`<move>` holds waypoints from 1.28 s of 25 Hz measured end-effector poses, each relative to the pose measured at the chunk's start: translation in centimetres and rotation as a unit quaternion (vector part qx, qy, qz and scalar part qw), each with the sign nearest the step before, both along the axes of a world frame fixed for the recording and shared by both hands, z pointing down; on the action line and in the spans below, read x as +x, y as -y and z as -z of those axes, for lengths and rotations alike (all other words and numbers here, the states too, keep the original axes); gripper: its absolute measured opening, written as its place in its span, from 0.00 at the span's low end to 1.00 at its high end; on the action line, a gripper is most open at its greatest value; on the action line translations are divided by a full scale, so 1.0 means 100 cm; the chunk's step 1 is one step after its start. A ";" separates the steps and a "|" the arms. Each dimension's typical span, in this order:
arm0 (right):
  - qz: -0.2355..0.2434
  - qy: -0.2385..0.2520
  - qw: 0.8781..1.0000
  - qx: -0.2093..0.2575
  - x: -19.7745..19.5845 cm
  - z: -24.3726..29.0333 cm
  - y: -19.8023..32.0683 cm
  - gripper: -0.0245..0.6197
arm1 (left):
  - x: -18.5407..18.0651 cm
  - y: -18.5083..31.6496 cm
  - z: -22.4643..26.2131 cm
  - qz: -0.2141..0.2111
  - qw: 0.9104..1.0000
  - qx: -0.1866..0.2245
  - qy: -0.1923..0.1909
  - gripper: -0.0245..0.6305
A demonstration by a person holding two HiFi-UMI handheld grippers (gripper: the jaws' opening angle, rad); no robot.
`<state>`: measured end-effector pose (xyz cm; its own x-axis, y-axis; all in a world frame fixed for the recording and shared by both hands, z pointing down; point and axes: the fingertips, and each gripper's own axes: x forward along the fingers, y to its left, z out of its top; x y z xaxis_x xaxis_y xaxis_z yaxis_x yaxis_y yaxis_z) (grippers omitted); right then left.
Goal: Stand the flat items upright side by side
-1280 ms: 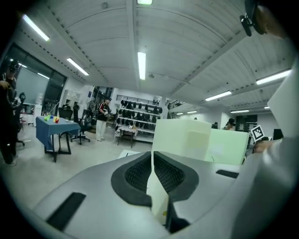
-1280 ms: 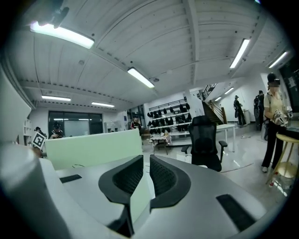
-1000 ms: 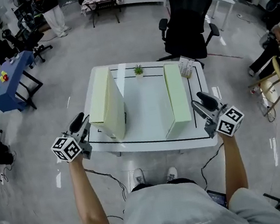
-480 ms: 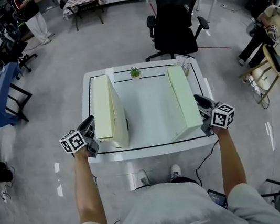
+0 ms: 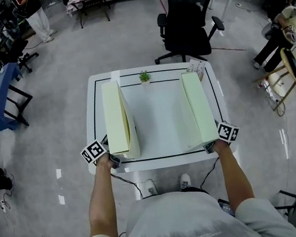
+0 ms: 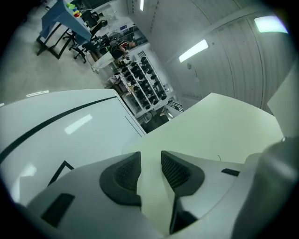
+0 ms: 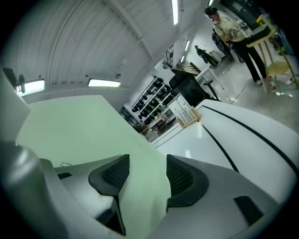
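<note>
Left arm: the bare left forearm [image 5: 102, 198] reaches straight ahead to the near edge of the white table with a black border line [image 5: 155, 114]; the left gripper [image 5: 113, 160] lies nearly level, its marker cube facing up.
Left grip: the jaws have just been closing and clamp the near end of the pale yellow flat board [image 6: 219, 126], which runs between the ribbed black pads [image 6: 122, 175].
Right arm: the bare right forearm [image 5: 233, 176] mirrors it; the right gripper [image 5: 211, 145] is nearly level at the table's near right corner.
Right grip: clenched on the near end of the pale green flat board [image 7: 79, 126].
Boards: each stands on a long edge, running near to far; they are well apart, yellow left, green right.
Writing: black-and-white square codes on both cubes; the small printed card stand [image 5: 196, 67] at the far right corner seems too small to read.
</note>
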<state>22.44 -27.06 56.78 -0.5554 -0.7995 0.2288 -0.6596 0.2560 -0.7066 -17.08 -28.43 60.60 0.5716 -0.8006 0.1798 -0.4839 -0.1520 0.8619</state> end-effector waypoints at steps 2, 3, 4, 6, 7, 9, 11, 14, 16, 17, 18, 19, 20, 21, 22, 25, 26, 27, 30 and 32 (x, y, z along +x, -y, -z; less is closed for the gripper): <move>-0.007 0.021 1.000 -0.011 -0.001 -0.008 0.000 0.44 | 0.002 0.002 0.000 -0.003 1.000 0.002 -0.003 0.24; -0.009 0.031 0.999 -0.015 -0.002 -0.012 0.000 0.44 | 0.003 0.002 0.000 -0.006 1.000 0.003 -0.005 0.24; -0.011 0.039 0.999 -0.019 -0.002 -0.015 0.000 0.44 | 0.005 0.002 0.000 -0.010 1.000 0.004 -0.007 0.24; -0.012 0.047 0.998 -0.025 -0.003 -0.019 0.000 0.44 | 0.009 0.003 0.001 -0.017 1.000 0.009 -0.007 0.23; -0.012 0.049 0.998 -0.026 -0.004 -0.020 -0.001 0.44 | 0.010 0.003 0.002 -0.020 1.000 0.010 -0.005 0.23; -0.010 0.045 0.999 -0.027 -0.004 -0.022 -0.001 0.44 | 0.009 0.005 0.000 -0.024 1.000 0.010 0.003 0.23; -0.007 0.039 0.999 -0.030 -0.003 -0.025 -0.002 0.44 | 0.006 0.005 -0.006 -0.025 1.000 0.001 0.015 0.23; -0.008 0.037 0.998 -0.041 -0.001 -0.033 -0.003 0.44 | 0.003 0.003 -0.019 -0.015 1.000 -0.015 0.015 0.23; -0.009 0.048 0.998 -0.048 -0.004 -0.038 -0.005 0.44 | 0.004 0.001 -0.025 -0.012 1.000 -0.022 0.006 0.23; -0.009 0.056 0.997 -0.052 -0.006 -0.041 -0.006 0.44 | 0.005 0.000 -0.027 -0.013 1.000 -0.024 0.002 0.23; -0.009 0.064 0.996 -0.056 -0.008 -0.044 -0.007 0.44 | 0.007 -0.001 -0.030 -0.014 1.000 -0.027 -0.003 0.23; -0.010 0.072 0.996 -0.059 -0.010 -0.047 -0.008 0.44 | 0.009 -0.002 -0.032 -0.013 0.999 -0.029 -0.007 0.23; -0.011 0.079 0.995 -0.062 -0.011 -0.050 -0.008 0.44 | 0.010 -0.002 -0.034 -0.011 0.999 -0.031 -0.012 0.23; -0.012 0.087 0.994 -0.064 -0.012 -0.053 -0.008 0.44 | 0.010 -0.001 -0.037 -0.008 0.999 -0.033 -0.016 0.23; -0.012 0.094 0.993 -0.064 -0.013 -0.056 -0.008 0.44 | 0.010 0.000 -0.039 -0.006 0.999 -0.035 -0.019 0.23; -0.013 0.107 0.992 -0.060 -0.012 -0.062 -0.005 0.44 | 0.010 0.004 -0.045 -0.007 0.999 -0.037 -0.024 0.22; -0.012 0.106 0.993 -0.060 -0.012 -0.063 -0.003 0.44 | 0.010 0.007 -0.045 -0.008 0.999 -0.037 -0.025 0.22; -0.010 0.105 0.993 -0.060 -0.013 -0.063 -0.002 0.44 | 0.009 0.009 -0.044 -0.009 0.999 -0.036 -0.024 0.22; -0.008 0.113 0.992 -0.063 -0.016 -0.061 0.004 0.44 | 0.012 0.016 -0.040 -0.013 0.999 -0.034 -0.018 0.22; -0.005 0.123 0.990 -0.064 -0.020 -0.061 0.006 0.44 | 0.017 0.017 -0.040 -0.016 0.999 -0.035 -0.021 0.22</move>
